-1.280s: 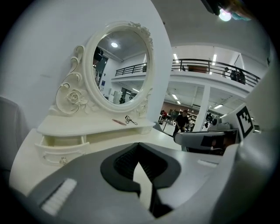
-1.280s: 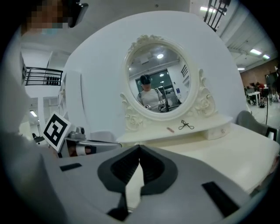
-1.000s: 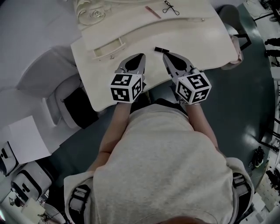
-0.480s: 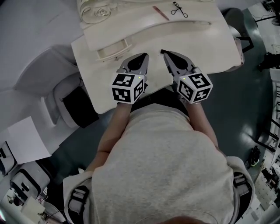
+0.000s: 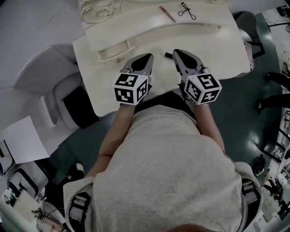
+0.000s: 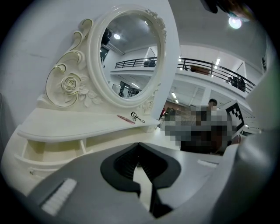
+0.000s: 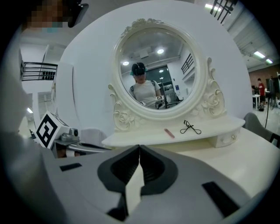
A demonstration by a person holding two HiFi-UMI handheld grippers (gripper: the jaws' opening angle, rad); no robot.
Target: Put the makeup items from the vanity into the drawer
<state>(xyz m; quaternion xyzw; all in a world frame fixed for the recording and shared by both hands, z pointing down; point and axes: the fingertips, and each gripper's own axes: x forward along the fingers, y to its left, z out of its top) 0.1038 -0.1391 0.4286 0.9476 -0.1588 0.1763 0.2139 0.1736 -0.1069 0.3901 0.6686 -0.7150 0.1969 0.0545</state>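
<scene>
- The pink stick [image 5: 166,13] is slim and straight. It lies aslant on the upper shelf [image 5: 136,27] of the vanity, below the mirror [image 7: 159,70].
- The eyelash curler [image 5: 186,10] is dark, thin wire with two loop handles. It lies on the same shelf just beside the pink stick, apart from it.
- A small black item [image 5: 168,55], short and bar-shaped, lies on the lower surface [image 5: 217,50] just beside the tip of the right gripper [image 5: 176,52]. What kind of makeup item it is cannot be made out.
- The drawer [image 5: 113,52] sits under the left end of the upper shelf. It is pulled out, a shallow cream box with its top open.
- The right gripper's jaws are closed tip to tip with nothing between them. Their inner faces are dark and ribbed, and the outer shells are smooth grey.
- The left gripper [image 5: 148,57] hovers over the lower surface near the drawer. Its jaws are also closed together and empty, and they show the same ribbed dark pads.
- Each gripper carries a cube with black-and-white square markers at its rear, towards the person's wrists.
- The vanity is cream-white and smooth, with curved front edges.
- The mirror is round, in a moulded frame with scrolls and carved roses [image 6: 70,85] at its base.
- A closed small drawer with a knob [image 7: 225,139] sits under the right end of the upper shelf.
</scene>
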